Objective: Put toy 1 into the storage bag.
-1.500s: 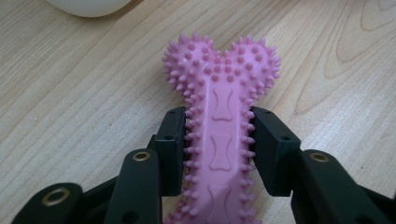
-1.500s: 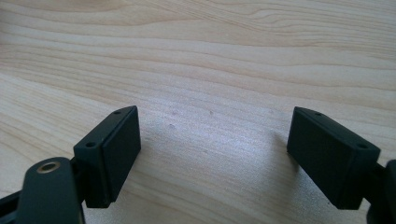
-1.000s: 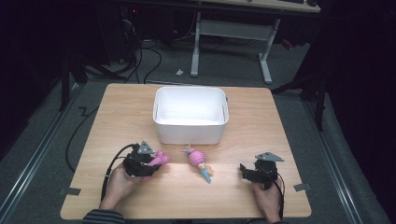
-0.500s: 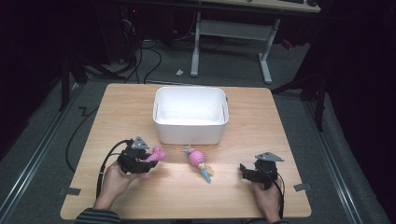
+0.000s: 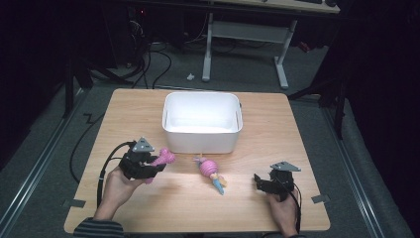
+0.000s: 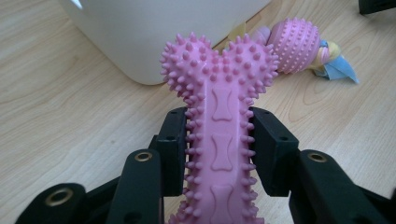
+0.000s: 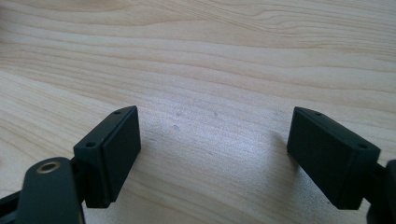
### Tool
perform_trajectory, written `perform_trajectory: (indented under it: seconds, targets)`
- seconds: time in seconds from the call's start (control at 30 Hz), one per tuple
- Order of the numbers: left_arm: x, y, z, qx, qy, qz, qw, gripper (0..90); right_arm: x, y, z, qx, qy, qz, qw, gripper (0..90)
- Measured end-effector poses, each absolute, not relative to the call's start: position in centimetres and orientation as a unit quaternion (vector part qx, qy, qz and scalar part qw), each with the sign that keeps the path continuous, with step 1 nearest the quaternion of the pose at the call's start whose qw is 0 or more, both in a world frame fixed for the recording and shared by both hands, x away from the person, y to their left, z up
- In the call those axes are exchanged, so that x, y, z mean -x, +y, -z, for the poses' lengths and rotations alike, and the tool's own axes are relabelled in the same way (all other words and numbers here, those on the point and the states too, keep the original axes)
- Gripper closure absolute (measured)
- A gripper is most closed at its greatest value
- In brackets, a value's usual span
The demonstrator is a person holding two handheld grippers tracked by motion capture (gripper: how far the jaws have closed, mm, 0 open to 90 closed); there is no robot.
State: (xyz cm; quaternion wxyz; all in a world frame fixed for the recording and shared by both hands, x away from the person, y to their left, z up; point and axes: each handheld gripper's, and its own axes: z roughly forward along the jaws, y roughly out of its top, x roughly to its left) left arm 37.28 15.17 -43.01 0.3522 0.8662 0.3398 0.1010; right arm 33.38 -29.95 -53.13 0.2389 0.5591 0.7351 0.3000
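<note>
**A:** Start at the left. What is that hand doing?

**B:** The left gripper (image 5: 157,164) sits at the near left of the wooden table (image 5: 124,114), held in the person's left hand (image 5: 118,184). Its jaws are clamped on the shaft of a pink spiked bone toy (image 6: 218,135). In the left gripper view a black pad presses each side of the shaft, and the knobbed end sticks out past them toward the tub.

**A:** Is the bone touching the table?

**B:** I cannot tell. In the high view its knobbed end (image 5: 166,157) points right and slightly far, near the tub's near left corner.

**A:** And the tub?

**B:** A white rectangular tub (image 5: 202,145) stands at the middle of the table, toward the far side. Nothing is visible inside it.

**A:** What lies in front of it?

**B:** A second toy (image 5: 211,171), a pink studded ball with pale yellow and blue cloth ends, lies on the table just near of the tub, between the two grippers. The left gripper view shows it (image 6: 296,44) beyond the bone, close beside the tub's wall.

**A:** The right side?

**B:** The right gripper (image 5: 258,179) is at the near right, in the right hand (image 5: 283,212), well apart from both toys. Its jaws stand wide apart with bare wood (image 7: 210,93) between them.
</note>
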Motion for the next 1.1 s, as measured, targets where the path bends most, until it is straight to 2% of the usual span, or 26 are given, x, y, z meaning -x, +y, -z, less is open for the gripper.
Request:
perform_trajectory:
  seconds: [0.4,0.77,1.1]
  targets:
    - [-38.4,16.3,41.4,-0.858,0.348,-0.098,0.365,59.3,-33.4,-30.0,53.1,-0.558,0.736,-0.3,0.239,17.4]
    - [-37.9,17.1,39.0,-0.841,0.354,-0.104,0.397,59.4,-33.4,-29.9,53.1,-0.556,0.737,-0.3,0.239,17.3]
    - [-39.2,16.2,36.4,-0.834,0.354,-0.099,0.412,59.4,-33.4,-29.9,53.1,-0.555,0.739,-0.301,0.237,17.3]
